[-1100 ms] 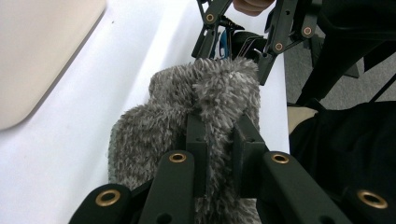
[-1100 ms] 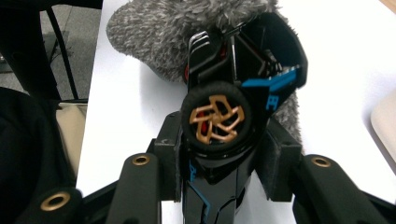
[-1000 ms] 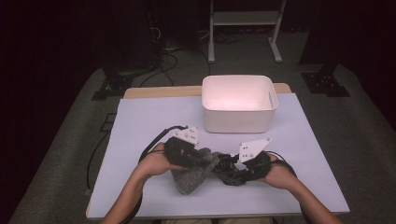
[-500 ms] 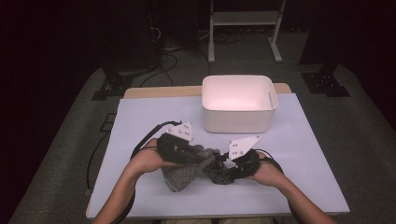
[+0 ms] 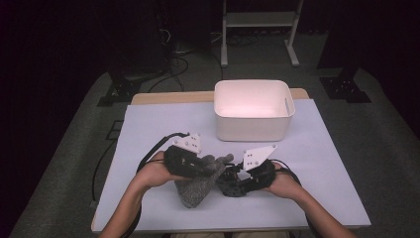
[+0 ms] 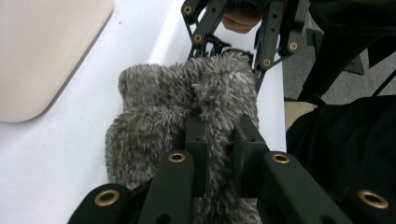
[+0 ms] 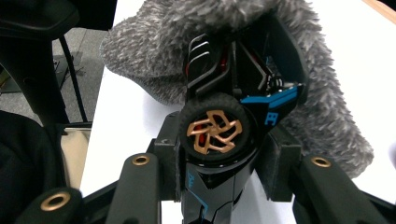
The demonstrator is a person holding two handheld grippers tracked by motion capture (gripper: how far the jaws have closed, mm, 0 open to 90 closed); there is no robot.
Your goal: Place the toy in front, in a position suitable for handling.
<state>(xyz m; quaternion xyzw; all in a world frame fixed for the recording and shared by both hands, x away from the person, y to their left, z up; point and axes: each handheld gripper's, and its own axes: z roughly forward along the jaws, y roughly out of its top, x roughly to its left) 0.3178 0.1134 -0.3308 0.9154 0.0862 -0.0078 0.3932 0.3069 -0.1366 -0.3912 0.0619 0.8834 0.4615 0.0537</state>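
A grey fluffy cloth [image 5: 195, 191] lies bunched at the table's near middle. My left gripper [image 5: 212, 171] is shut on a fold of the cloth [image 6: 159, 107], its jaws [image 6: 217, 140] pinching the pile. My right gripper [image 5: 230, 182] faces it from the right, shut on a black toy car [image 5: 236, 187]. In the right gripper view the toy car [image 7: 261, 93], with blue trim and a bronze-spoked wheel [image 7: 215, 130], sits between my pads at the right gripper [image 7: 224, 156]. The cloth [image 7: 187, 28] wraps over the car's far end.
A white rectangular bin [image 5: 252, 124] stands behind the hands at the back centre; its corner [image 6: 42, 51] shows in the left gripper view. A pale mat [image 5: 163, 124] covers the table. Cables trail from both grippers. The table's near edge lies just behind the forearms.
Both hands, with cloth and car, have shifted slightly to the left. Both grips look unchanged.
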